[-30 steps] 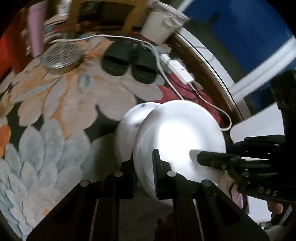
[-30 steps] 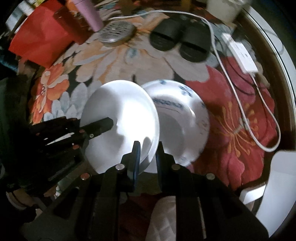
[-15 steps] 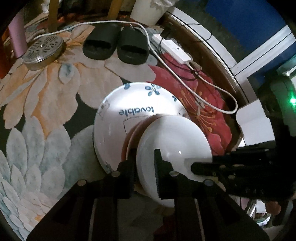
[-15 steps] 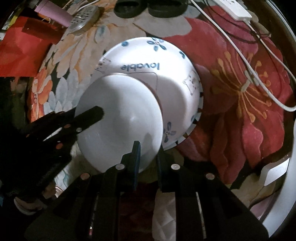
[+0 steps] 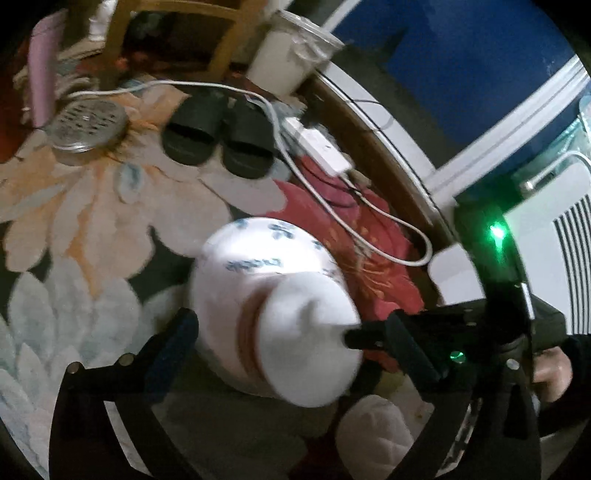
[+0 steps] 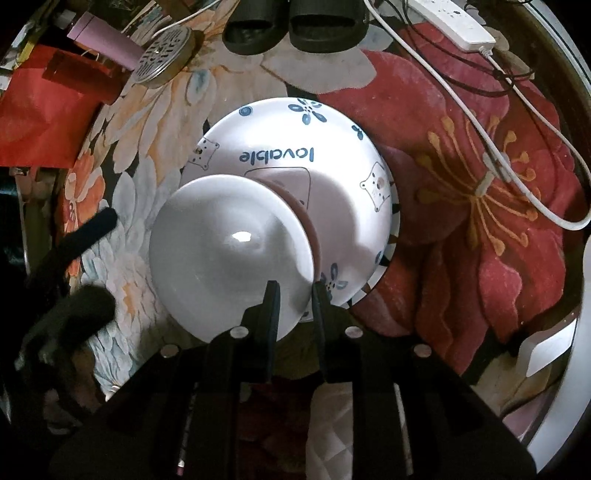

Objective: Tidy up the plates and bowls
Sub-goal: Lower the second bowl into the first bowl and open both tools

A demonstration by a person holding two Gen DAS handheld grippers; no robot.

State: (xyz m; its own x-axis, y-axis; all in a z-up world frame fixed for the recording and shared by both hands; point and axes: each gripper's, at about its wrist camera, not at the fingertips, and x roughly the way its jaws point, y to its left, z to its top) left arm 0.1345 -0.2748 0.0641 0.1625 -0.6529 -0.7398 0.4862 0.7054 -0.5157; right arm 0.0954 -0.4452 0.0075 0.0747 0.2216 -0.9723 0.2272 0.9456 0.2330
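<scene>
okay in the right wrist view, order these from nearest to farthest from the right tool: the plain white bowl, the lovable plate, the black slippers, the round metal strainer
1. Plain white bowl: its rim sits between the right tool fingers.
2. Lovable plate: just behind the bowl, under it.
3. Round metal strainer: upper left on the rug, and black slippers: top centre. These two are too close to call.
</scene>
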